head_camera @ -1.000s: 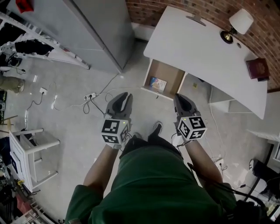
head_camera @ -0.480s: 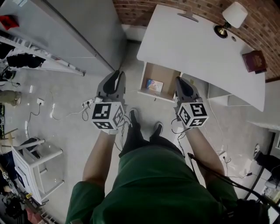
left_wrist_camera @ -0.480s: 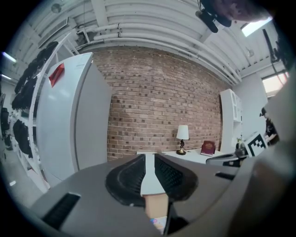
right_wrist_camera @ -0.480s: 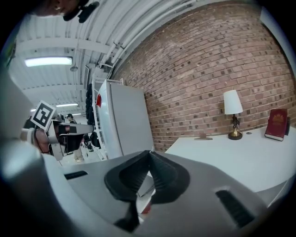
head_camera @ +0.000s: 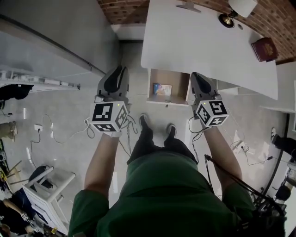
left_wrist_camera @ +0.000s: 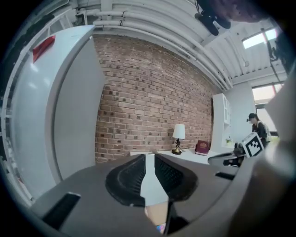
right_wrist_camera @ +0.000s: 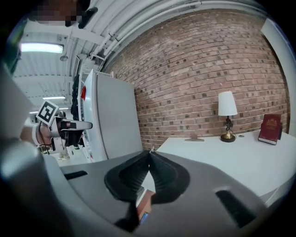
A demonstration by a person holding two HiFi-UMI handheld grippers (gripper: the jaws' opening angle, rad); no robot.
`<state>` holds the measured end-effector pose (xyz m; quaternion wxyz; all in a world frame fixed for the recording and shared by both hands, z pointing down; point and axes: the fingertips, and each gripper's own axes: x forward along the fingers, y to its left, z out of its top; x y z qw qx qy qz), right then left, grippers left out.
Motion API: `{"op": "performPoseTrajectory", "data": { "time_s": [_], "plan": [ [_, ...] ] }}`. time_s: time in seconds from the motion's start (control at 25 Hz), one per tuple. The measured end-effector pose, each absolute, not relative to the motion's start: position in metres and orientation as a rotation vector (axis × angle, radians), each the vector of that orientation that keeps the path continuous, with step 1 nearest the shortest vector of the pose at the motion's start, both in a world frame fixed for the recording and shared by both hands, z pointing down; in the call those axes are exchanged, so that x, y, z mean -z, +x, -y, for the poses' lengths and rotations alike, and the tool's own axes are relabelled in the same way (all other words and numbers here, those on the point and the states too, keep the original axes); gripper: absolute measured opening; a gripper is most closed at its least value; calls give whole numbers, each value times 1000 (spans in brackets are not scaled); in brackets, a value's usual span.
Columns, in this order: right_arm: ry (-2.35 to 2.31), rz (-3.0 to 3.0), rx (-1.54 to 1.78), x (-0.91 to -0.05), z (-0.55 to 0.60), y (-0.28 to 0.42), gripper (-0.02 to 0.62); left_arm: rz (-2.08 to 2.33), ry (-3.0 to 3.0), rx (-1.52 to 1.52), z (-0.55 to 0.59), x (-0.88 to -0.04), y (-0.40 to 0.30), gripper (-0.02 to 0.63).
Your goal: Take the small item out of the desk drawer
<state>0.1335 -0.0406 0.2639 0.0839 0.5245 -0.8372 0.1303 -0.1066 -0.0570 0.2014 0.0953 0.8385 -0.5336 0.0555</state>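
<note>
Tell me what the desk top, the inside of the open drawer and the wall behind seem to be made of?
The desk top looks like white painted or laminated board: smooth, matte, no grain showing. The drawer is tan-brown inside, probably bare wood or fibreboard; it is too far off to see grain. The wall is red-brown brick, rough and unpainted, with pale mortar lines.

Desk [head_camera: 208,41] white. Drawer [head_camera: 178,81] tan wood inside. Small item [head_camera: 162,89] blue with mixed bright print. Left gripper [head_camera: 119,70] and right gripper [head_camera: 197,75] grey, ribbed pads [left_wrist_camera: 127,178] black, cubes [head_camera: 108,118] white with black square markers. Brick wall [left_wrist_camera: 148,97] red-brown, pale mortar. Book [head_camera: 264,48] dark red. Lamp [head_camera: 240,6] white shade, brass base. Shirt [head_camera: 162,199] green. Floor [head_camera: 60,111] pale grey.
</note>
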Motion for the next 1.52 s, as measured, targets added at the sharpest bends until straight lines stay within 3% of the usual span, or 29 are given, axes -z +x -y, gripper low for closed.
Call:
{"op": "performPoseTrajectory", "data": {
  "time_s": [0.28, 0.44, 0.68, 1.52],
  "plan": [
    [1600, 2336, -700, -348, 39, 126, 5, 1384, 2465, -220, 88, -264, -109, 55],
    [1471, 2241, -900, -421, 29, 122, 69, 1311, 2436, -296, 90, -306, -104, 55],
    [1382, 2124, -1020, -499, 33, 133, 78, 1275, 2376, -397, 82, -355, -102, 55],
    [1039, 1909, -1108, -681, 36, 134, 104, 1260, 2197, -469, 57, -474, -88, 57]
  ]
}}
